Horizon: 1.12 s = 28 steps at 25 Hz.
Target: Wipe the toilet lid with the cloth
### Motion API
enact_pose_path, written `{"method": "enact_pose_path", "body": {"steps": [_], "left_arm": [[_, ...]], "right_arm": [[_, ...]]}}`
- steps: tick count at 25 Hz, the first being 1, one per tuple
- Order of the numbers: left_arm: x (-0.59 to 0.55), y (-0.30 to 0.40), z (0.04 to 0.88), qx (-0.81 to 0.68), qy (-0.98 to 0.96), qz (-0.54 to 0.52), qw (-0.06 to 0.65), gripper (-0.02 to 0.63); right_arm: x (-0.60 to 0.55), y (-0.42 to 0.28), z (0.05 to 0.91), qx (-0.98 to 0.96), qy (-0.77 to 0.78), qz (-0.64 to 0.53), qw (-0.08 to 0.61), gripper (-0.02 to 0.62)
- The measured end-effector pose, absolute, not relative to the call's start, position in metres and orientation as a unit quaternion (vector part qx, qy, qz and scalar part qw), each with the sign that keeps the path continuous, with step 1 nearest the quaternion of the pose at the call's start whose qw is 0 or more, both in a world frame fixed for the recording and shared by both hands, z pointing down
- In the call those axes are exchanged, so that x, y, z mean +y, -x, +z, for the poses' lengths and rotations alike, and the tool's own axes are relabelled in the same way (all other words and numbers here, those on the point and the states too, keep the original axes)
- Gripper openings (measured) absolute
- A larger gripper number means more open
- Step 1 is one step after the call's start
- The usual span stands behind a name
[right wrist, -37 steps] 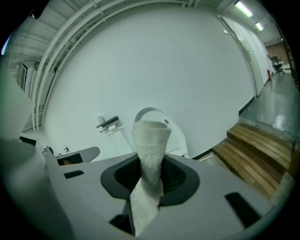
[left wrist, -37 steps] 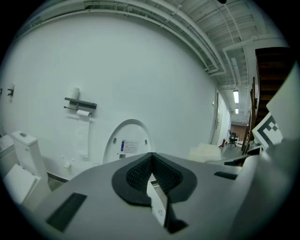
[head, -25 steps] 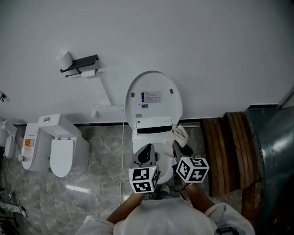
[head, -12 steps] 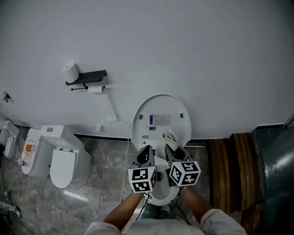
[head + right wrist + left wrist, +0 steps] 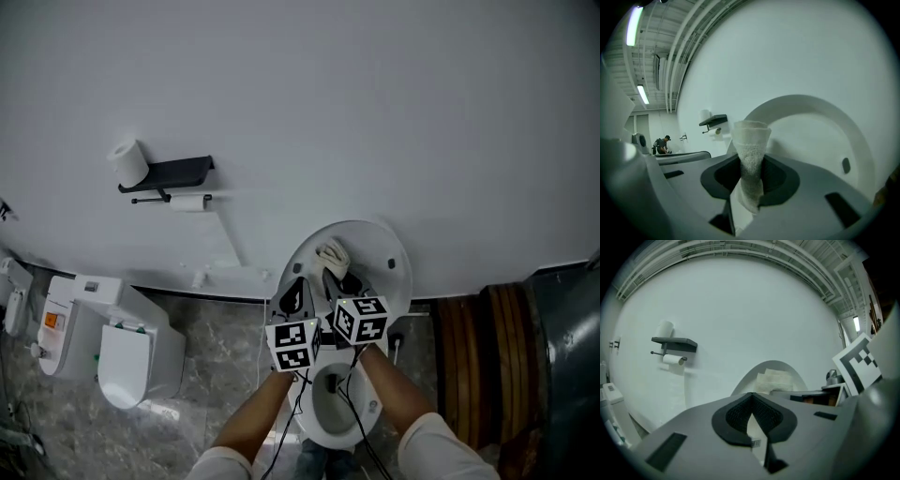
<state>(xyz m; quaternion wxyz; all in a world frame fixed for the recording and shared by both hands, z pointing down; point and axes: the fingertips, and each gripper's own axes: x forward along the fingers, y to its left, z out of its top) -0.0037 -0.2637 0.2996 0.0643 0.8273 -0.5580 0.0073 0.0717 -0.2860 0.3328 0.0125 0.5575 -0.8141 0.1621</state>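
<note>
You have two grippers in front of you and one cloth. Your right gripper (image 5: 750,183) is clenched on the cloth (image 5: 751,140), which stands up out of the jaws as a folded white wad. Your left gripper (image 5: 750,400) has its jaws pressed together with nothing between them, and it sits just beside the right one, on its left. There is one toilet lid (image 5: 390,255), raised upright against the wall. The cloth's free end is at the upper left part of the lid's inner face, near its top edge, and from the left gripper view it looks laid flat against the lid. Below your two forearms is the one open toilet bowl (image 5: 337,405). A second white toilet (image 5: 124,339), with its lid down, stands well apart at the left edge of the floor, with an orange-labelled box beside it. You can count two paper rolls: one (image 5: 128,161) standing on the dark wall shelf (image 5: 175,172) and one (image 5: 191,202) hung on the bar under it. The wall (image 5: 375,112) is plain white. The floor (image 5: 220,367) is grey marbled tile. At its right edge are dark wooden slats (image 5: 473,356), and beyond them a dark metal surface (image 5: 568,356). The right gripper view also shows two ceiling light tubes and one person (image 5: 661,144) far off at the left.
</note>
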Motion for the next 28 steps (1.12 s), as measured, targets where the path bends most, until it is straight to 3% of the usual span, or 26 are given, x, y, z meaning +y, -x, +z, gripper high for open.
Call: {"method": "enact_pose_path", "body": {"steps": [11,22,28], "left_arm": [[-0.298,-0.011,0.31,-0.542,-0.839,0.013,0.053,0.012],[-0.294,-0.033,0.322,-0.529,-0.845,0.018,0.075,0.012],[-0.288,-0.018,0.334,-0.542,-0.835,0.023,0.087,0.012]], "right_arm": [[-0.354,-0.064,0.333,-0.816,-0.569,0.086,0.062,0.098],[-0.336,-0.215,0.341,-0.654,-0.748,0.109,0.024,0.098],[-0.324,-0.204,0.337,-0.673,-0.733,0.093,0.03,0.098]]}}
